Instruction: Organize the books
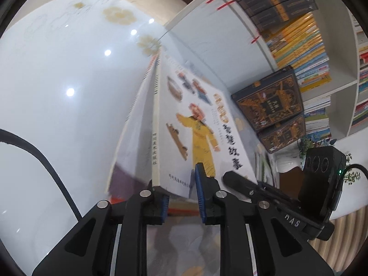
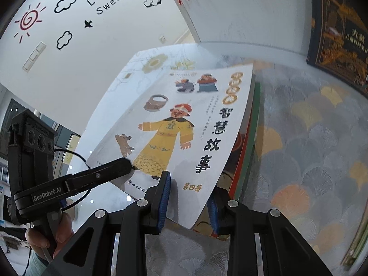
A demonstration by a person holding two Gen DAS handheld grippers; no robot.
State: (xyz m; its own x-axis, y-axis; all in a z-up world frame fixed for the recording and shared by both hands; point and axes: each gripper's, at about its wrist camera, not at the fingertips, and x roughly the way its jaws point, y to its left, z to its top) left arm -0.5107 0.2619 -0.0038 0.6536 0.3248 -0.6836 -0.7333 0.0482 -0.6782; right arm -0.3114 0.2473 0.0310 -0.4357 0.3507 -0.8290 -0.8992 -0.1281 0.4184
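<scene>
Two handheld grippers meet around one book. It is a thin white paperback picture book (image 2: 184,124) whose cover shows a cartoon figure in a yellow robe beside black Chinese characters. The book is tilted, with its lower edge lifted off a patterned grey tablecloth with fan shapes (image 2: 310,161).

From the left wrist camera, the left gripper (image 1: 181,193) has its blue-padded fingers either side of the book's bottom corner near the spine, at a narrow width. It appears to hold the book, though I cannot tell whether both pads press on it.

From the right wrist camera, the right gripper (image 2: 188,204) also straddles the lower edge of the cover. One finger lies over the cover and the other below it. Contact is unclear here too.

Under the lifted book lies a small stack of other flat books with red and green edges (image 2: 246,151), not yet sorted.

Behind, a white bookcase (image 1: 345,73) already holds rows of dark and brightly coloured spines. Two dark, gold-patterned boxed volumes (image 1: 271,105) lean near it.

Judging from this, the task seems to be partway through. One book is in hand and has no resting place yet, and the stack beneath awaits handling.
</scene>
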